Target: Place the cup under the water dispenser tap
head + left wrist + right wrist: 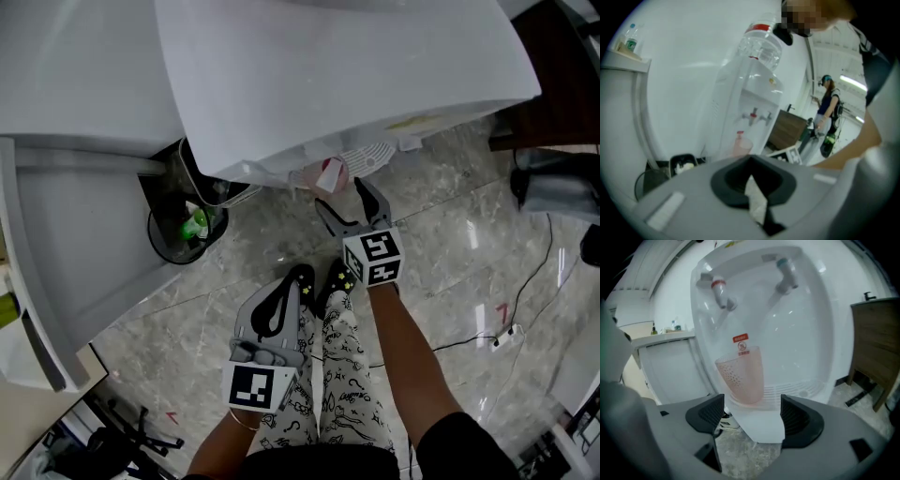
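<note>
A translucent pink cup [740,373] stands upright on the white drip tray [801,389] of the water dispenser [337,75], below the red tap [719,289]. A blue tap [785,273] is to its right. In the head view the cup [328,174] sits at the dispenser's foot. My right gripper [752,420] is open, a little short of the cup, with nothing between its fingers; it shows as well in the head view [345,202]. My left gripper [298,281] hangs lower and to the left, shut and empty. Its view shows the dispenser's water bottle [757,44] and the cup [740,145] far off.
A black bin [187,230] with a green bottle stands left of the dispenser, beside a white cabinet [56,234]. A brown wooden cabinet [876,343] is on the right. A cable and socket strip [506,337] lie on the marble floor. A person [827,112] stands in the distance.
</note>
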Demonstrator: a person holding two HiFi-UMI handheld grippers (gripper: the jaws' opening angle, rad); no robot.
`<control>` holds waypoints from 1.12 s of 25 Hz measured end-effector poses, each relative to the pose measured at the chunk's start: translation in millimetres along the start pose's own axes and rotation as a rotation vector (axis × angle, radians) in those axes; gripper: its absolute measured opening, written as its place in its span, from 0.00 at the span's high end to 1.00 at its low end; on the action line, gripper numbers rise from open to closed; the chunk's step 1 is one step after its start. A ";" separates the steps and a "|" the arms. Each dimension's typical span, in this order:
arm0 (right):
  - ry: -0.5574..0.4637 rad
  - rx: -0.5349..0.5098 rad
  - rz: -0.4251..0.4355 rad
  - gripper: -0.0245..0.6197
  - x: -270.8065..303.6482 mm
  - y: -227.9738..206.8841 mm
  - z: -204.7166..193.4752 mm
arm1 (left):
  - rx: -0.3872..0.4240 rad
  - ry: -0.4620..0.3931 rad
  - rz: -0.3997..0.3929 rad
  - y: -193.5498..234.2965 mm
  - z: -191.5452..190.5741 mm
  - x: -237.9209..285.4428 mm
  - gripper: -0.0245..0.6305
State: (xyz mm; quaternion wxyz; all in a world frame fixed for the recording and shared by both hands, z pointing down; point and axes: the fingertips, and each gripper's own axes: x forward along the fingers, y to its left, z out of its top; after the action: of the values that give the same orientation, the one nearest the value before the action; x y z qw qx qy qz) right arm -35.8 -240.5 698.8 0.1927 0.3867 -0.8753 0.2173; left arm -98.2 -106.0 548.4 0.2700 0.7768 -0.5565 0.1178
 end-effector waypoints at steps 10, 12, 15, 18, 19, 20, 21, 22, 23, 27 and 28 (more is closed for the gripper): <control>-0.348 0.446 -0.054 0.94 -189.8 15.7 43.9 | -0.004 0.002 0.013 -31.9 -8.9 -33.6 0.97; -0.351 0.394 -0.003 0.94 -203.7 25.8 54.4 | 0.013 -0.027 -0.001 -45.0 -1.8 -36.4 0.97; -0.287 0.277 0.053 0.94 -201.3 49.2 59.2 | 0.047 -0.066 0.007 -63.9 6.1 -52.5 0.97; -0.311 0.197 0.165 0.94 -215.3 80.5 76.7 | 0.061 -0.108 0.060 -85.6 2.5 -81.9 0.97; -0.326 0.165 0.200 0.94 -227.1 89.8 82.3 | 0.060 -0.125 0.085 -93.8 -0.3 -93.0 0.97; -0.336 0.135 0.231 0.94 -242.2 98.7 85.3 | 0.053 -0.141 0.111 -103.1 -4.5 -105.1 0.97; -0.339 0.110 0.258 0.94 -260.6 106.8 85.4 | 0.044 -0.153 0.134 -114.6 -10.6 -118.1 0.97; -0.335 0.090 0.276 0.94 -282.2 113.8 83.2 | 0.036 -0.160 0.151 -128.7 -17.8 -131.9 0.97; -0.329 0.074 0.286 0.94 -305.7 118.9 79.2 | 0.033 -0.165 0.162 -144.4 -24.6 -145.7 0.97; -0.304 0.070 0.286 0.94 -404.7 128.1 63.5 | 0.067 -0.195 0.172 -208.0 -31.0 -199.1 0.97; -0.295 0.079 0.292 0.94 -430.1 132.0 60.7 | 0.083 -0.200 0.169 -223.0 -28.4 -213.5 0.97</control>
State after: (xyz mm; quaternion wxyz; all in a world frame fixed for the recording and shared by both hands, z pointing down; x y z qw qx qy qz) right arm 123.1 62.5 400.5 0.0137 0.2908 -0.9316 0.2179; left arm 36.9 133.0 404.3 0.1699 0.7456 -0.6387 0.0849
